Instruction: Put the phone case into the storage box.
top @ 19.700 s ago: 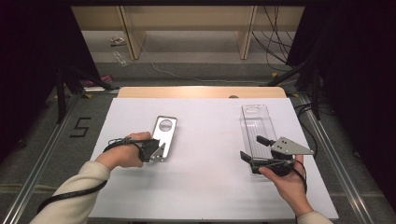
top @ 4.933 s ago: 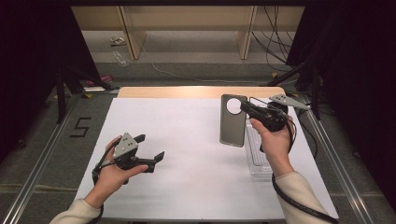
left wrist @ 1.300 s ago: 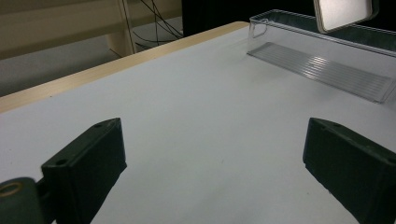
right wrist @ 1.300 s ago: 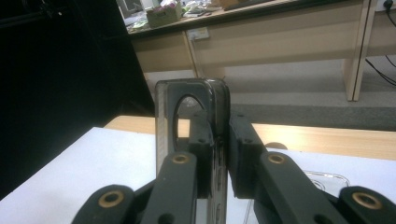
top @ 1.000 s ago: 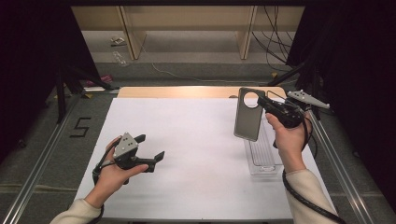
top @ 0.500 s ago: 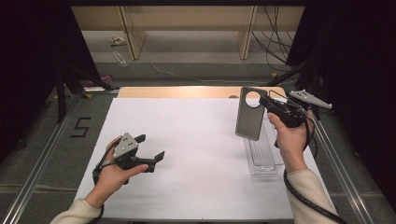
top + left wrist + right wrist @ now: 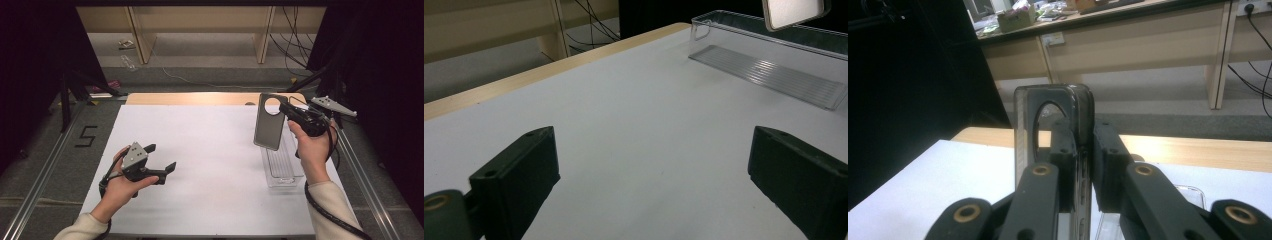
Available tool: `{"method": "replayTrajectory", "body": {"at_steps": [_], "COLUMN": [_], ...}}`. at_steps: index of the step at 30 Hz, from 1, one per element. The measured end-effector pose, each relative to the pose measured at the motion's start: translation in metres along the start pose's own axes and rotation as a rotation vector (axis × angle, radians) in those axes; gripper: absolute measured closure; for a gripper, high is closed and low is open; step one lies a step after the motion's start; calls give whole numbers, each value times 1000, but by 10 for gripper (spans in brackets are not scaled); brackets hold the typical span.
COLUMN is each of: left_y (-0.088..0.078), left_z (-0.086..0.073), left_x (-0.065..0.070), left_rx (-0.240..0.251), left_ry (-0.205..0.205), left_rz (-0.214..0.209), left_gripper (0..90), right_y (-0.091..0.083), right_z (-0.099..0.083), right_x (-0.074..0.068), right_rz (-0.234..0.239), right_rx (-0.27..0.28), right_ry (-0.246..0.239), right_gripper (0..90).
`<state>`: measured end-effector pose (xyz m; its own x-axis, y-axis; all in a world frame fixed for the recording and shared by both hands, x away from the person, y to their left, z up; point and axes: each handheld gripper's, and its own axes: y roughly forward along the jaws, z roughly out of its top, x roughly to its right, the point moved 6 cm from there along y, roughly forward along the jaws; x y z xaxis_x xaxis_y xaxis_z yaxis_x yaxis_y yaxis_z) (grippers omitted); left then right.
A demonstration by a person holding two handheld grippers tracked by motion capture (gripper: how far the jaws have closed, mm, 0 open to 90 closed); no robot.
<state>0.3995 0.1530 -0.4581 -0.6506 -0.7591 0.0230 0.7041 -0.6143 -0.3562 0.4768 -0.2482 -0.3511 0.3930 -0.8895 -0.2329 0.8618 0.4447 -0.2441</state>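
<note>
A grey phone case (image 7: 270, 121) with a round camera hole hangs upright in the air over the far end of a clear plastic tray (image 7: 282, 167). My right gripper (image 7: 286, 110) is shut on the case's edge; in the right gripper view the two jaws pinch the case (image 7: 1080, 112) between them. My left gripper (image 7: 161, 161) rests low over the white table near the front left, jaws wide apart with nothing between them. In the left gripper view the tray (image 7: 769, 65) lies ahead, with the case's lower corner (image 7: 794, 10) above it.
The white mat (image 7: 210, 160) covers the table, with a wooden strip (image 7: 190, 98) along its far edge. Metal rails (image 7: 45, 165) run along both sides. Beyond the table stand wooden shelf legs (image 7: 140, 35) and loose cables (image 7: 295, 45).
Nothing has visibly moved over the last second. Earlier still, the case lay on the table at the left gripper, and the right gripper has since carried it over the tray.
</note>
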Motion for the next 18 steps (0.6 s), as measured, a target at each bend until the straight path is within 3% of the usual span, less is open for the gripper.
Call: {"method": "replayTrajectory", "body": {"at_steps": [18], "left_y": [0], "left_z": [0], "left_x": [0], "left_rx": [-1], "left_ry": [-1], "left_rz": [0], "left_gripper": [57], "right_y": [-2], "right_z": [2], "right_x": [4], "right_rz": [-11], "right_rx": [5], "right_ry": [-1], "right_gripper": [819]}}
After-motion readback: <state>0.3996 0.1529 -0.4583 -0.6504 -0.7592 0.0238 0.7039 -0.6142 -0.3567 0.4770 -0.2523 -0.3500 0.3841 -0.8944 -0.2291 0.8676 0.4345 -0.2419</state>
